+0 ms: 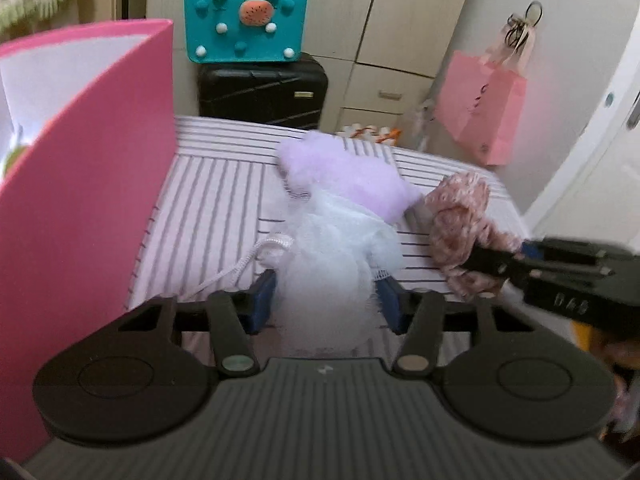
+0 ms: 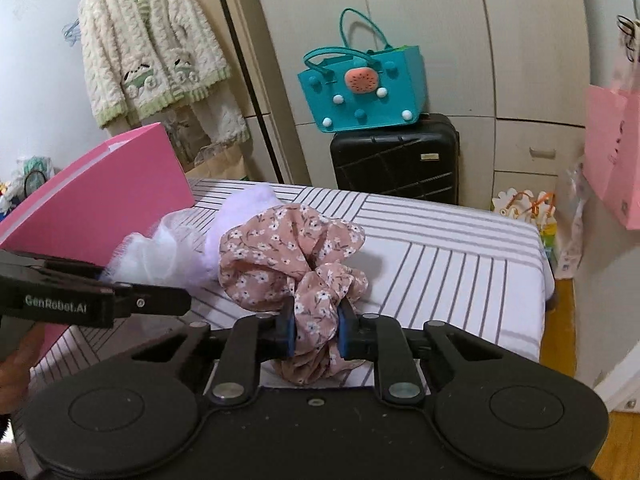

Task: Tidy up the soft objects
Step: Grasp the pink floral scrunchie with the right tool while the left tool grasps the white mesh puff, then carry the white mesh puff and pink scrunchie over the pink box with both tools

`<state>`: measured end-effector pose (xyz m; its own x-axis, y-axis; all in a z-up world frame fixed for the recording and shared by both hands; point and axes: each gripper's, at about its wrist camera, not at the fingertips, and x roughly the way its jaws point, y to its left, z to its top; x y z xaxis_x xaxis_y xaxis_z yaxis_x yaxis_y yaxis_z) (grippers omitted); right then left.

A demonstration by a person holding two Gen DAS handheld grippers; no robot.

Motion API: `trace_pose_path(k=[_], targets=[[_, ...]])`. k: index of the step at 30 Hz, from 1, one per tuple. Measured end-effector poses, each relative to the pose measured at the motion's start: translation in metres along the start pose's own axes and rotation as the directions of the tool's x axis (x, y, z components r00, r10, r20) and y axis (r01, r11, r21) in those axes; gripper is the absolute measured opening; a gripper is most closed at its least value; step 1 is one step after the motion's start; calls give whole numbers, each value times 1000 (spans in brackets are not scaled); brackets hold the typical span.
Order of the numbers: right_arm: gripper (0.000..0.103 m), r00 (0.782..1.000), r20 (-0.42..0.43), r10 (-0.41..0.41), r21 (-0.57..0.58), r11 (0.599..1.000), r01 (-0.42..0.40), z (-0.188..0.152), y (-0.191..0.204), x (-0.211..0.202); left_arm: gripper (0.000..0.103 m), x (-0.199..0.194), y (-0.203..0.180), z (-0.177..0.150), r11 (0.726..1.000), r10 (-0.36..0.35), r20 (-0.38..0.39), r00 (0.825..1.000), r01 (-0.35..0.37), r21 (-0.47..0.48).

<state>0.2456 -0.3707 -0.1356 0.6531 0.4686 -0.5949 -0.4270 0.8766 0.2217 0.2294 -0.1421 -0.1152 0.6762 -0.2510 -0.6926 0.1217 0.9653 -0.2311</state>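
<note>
A white mesh bath pouf [image 1: 332, 248] with a cord loop lies on the striped cloth surface [image 1: 216, 192]. My left gripper [image 1: 326, 302] is shut on it, its blue pads pressing on both sides. Behind the pouf rests a fluffy lilac item [image 1: 348, 176]. To its right is a pink floral scrunchie [image 1: 456, 216], gripped by my right gripper [image 1: 480, 260], which reaches in from the right. In the right wrist view that right gripper [image 2: 316, 330] pinches the scrunchie [image 2: 280, 248] between its pads. There the left gripper [image 2: 176, 300] comes in from the left at the pouf [image 2: 148, 252], with the lilac item [image 2: 248, 208] behind.
A tall pink box [image 1: 100, 168] [image 2: 100, 200] stands on the surface's left side. Beyond the far edge, a teal bag [image 2: 360, 92] sits on a black suitcase [image 2: 396, 160] against wardrobe doors. A pink paper bag [image 1: 484, 112] hangs at right; a cardigan [image 2: 152, 48] hangs at left.
</note>
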Motion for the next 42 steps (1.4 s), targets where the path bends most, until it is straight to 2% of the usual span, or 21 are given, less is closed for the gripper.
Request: trace_pose_path(k=[1, 4, 9, 15, 25, 30, 35, 42], targets=[[22, 1000, 2, -3, 0, 1000, 3, -2, 1, -2, 40, 0, -1, -1, 1000, 3, 5, 1000, -3, 3], [22, 1000, 9, -10, -7, 1000, 10, -9, 7, -9, 33, 0, -4, -4, 999, 27, 21, 999, -27, 32], [22, 999, 14, -31, -17, 999, 32, -17, 19, -19, 29, -7, -7, -8, 999, 12, 38, 999, -14, 35], [22, 999, 17, -28, 16, 999, 28, -25, 26, -31, 29, -20, -9, -14, 999, 3, 56, 998, -5, 39], [22, 999, 12, -35, 37, 999, 34, -40, 45, -54, 29, -50, -17, -30, 997, -52, 57, 997, 48, 62], [22, 1000, 6, -12, 69, 998, 12, -45, 53, -67, 29, -67, -22, -42, 992, -89, 39, 995, 85, 91], [22, 999, -36, 11, 72, 997, -8, -47, 70, -79, 29, -86, -24, -52, 984, -138, 12, 990, 135, 119], [22, 995, -87, 47, 69, 997, -41, -48, 94, -95, 29, -114, -16, -58, 974, -161, 22, 987, 156, 165]])
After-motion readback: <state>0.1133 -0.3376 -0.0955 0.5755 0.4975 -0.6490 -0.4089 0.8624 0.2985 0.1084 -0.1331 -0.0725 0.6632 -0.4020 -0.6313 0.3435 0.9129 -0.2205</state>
